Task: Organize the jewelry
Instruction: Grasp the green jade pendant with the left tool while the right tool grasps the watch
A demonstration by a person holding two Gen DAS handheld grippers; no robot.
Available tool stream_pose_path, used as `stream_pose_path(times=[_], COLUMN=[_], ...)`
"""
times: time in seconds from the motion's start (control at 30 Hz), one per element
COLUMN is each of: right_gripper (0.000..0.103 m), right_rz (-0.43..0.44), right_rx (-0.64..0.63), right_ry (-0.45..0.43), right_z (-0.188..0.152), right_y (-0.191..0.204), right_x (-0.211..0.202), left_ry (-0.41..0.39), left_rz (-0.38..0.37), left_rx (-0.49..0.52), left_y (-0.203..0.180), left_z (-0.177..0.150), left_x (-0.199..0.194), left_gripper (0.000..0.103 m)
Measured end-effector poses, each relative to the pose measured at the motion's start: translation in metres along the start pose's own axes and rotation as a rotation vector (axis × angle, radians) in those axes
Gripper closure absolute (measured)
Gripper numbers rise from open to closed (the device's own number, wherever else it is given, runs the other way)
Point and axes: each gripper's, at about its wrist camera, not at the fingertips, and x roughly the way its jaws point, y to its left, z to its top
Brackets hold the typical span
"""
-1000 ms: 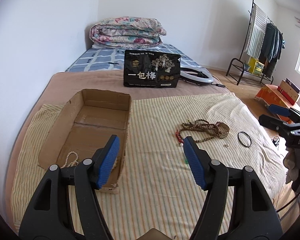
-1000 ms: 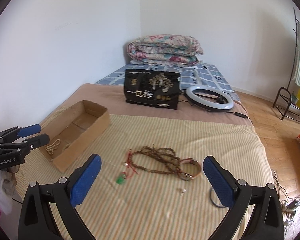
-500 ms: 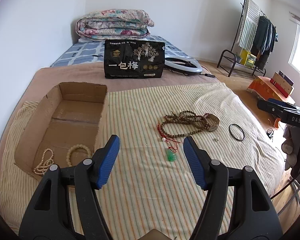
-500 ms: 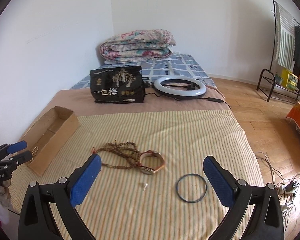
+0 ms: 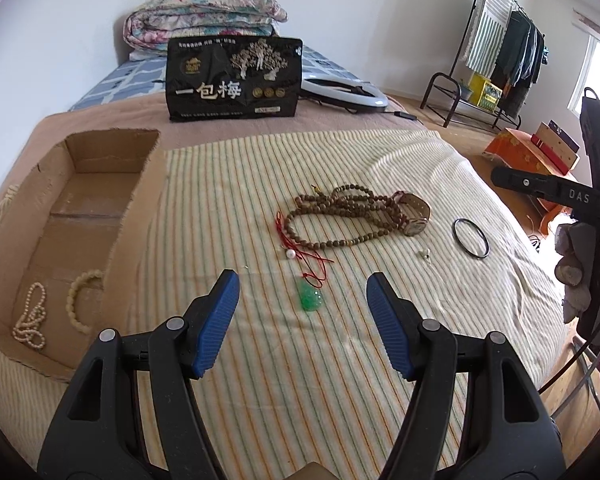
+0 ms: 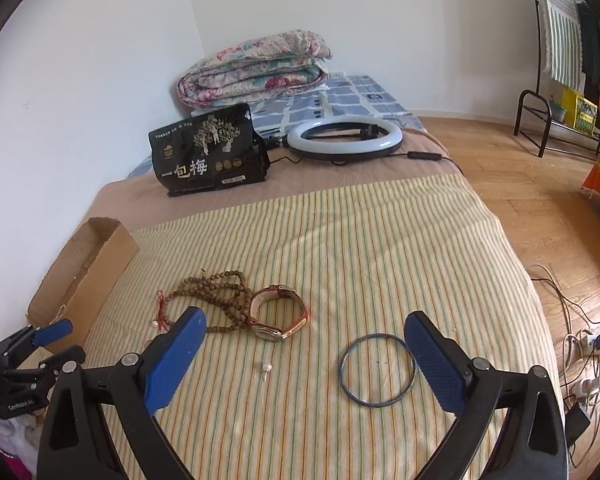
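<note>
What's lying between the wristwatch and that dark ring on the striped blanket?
One tiny pearl stud earring, seen in both views, lies apart from the wristwatch and the dark bangle; otherwise bare striped blanket.

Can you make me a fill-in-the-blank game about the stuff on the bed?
1. The pendant on the red cord is coloured ____.
2. The white bead strands lie inside the ____.
3. The wristwatch touches the brown ____.
4. The left gripper holds ____.

Missing words: green; cardboard box; bead necklace; nothing.
</note>
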Motion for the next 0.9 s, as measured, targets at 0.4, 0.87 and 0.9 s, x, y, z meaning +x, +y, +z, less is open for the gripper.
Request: stream_pose_path(times=[0.4,0.87,0.9], right_gripper=[0.025,0.049,0.051], right_rz=[0.034,0.046,0.051], right_rx=[0.022,0.059,0.064], right_ry=[0.125,0.21,0.216], right_z=[0.001,0.0,0.0], right_y=[-0.006,-0.008,-0.008], right_x=[0.065,0.106,0.108], left_ry=[0.107,0.145,0.145], left_rz=[-0.018,-0.005,0.0], left_rx=[0.012,-0.003,-0.003], left_y=[-0.004,-0.003,-0.003], left_z=[-0.011,-0.011,-0.011], left_x=[0.056,0.087,0.087], left_gripper=[0.056,0.073,0.075])
